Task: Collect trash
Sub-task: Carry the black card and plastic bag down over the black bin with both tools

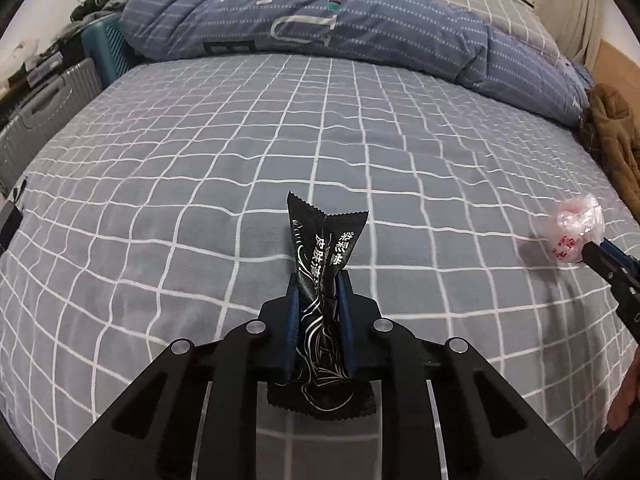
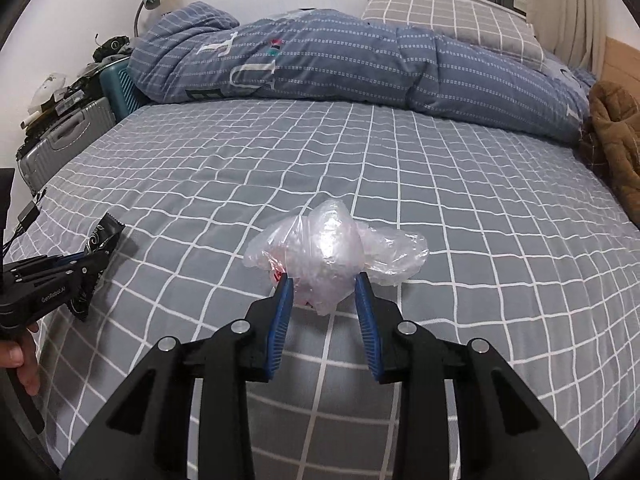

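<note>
A bed (image 1: 280,152) spread with a grey sheet in a white grid fills both wrist views, its cloth lightly creased. The left gripper (image 1: 318,292) is clenched on a black wrapper (image 1: 320,248) printed with white characters, which stands upright between the blue pads, its crimped top free above the sheet near the bed's front edge. Toward the right side of the bed, the right gripper (image 2: 324,284) grasps a crumpled clear plastic bag (image 2: 332,248) with red print, the pads pinching its lower part. A rumpled blue quilt (image 2: 340,64) bearing pale letters lies heaped across the far end, with a checked pillow (image 2: 452,20) behind it at the far right corner, below a dark-framed window. A brown garment (image 2: 616,136) sits at the right edge. Beyond the left edge stand a grey suitcase (image 2: 64,136) and a teal one (image 2: 120,84), cluttered on top, by a white wall. A person's fingers (image 2: 24,364) show at the left gripper's handle.
</note>
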Tool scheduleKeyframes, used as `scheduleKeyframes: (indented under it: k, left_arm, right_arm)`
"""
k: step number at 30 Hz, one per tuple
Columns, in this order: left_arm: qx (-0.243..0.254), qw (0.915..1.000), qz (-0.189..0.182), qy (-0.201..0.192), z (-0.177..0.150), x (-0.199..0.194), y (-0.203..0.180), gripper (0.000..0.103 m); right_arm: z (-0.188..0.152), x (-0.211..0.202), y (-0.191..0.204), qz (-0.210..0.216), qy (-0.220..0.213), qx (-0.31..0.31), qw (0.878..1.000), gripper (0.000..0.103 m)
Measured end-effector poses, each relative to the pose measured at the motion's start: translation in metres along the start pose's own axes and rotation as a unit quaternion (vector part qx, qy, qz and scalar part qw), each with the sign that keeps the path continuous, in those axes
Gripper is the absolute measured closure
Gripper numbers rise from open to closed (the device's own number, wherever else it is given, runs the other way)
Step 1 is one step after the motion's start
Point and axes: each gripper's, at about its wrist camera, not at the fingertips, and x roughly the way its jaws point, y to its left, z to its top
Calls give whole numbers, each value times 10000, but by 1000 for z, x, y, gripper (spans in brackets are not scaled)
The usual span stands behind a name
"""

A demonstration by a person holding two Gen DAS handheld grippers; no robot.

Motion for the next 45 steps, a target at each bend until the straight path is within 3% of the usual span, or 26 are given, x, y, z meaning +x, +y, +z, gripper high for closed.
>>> scheduleKeyframes:
  k: [25,45]
  left_arm:
    - [116,9996,-258,40,-63,-60,-32,86]
    - [96,9992,-374,51,-110,-107,-40,86]
  right_arm:
    - [-48,-74,26,67,19,-36,10000,72]
    - [-90,-128,21,62,105,196,9997,72]
